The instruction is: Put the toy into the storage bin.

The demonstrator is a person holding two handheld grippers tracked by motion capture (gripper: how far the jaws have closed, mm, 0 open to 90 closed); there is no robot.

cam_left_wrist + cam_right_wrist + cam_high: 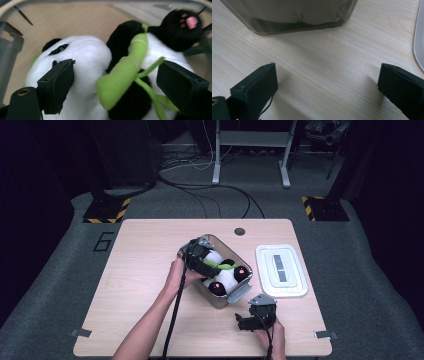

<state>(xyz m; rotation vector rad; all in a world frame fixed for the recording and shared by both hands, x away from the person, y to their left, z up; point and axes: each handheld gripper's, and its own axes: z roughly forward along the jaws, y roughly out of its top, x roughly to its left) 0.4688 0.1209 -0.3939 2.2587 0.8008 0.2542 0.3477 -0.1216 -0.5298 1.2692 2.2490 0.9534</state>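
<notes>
A person at a pale wooden worktop (150, 270) reaches the left gripper (115, 82) into a clear plastic bin (216, 301) that holds a plush panda (87, 57), its fingers (56, 87) spread wide to either side of the toy's white body and the green bamboo stalk (125, 72) across its chest, gripping nothing yet. From above, the left gripper (197, 256) sits over the near-left corner of the bin, the panda lying curled inside with a pink-padded paw (191, 22) turned up toward the far wall. The right gripper (255, 316) rests low on the worktop just in front of the bin, its fingers (257, 87) also wide apart and empty, pointing at the bin's lower wall; the white lid (281, 270) lies flat to the right, apart from the bin. The likely trouble, as it looks from here, is a poor bite: the fingers could close on the thin bamboo alone and the soft stalk could slip or stretch while the panda stays put. A grab on loose plush may also drag the light bin across the worktop, since nothing pins it down. The bin's rim crowds the left finger, and a knock there could tip it.
</notes>
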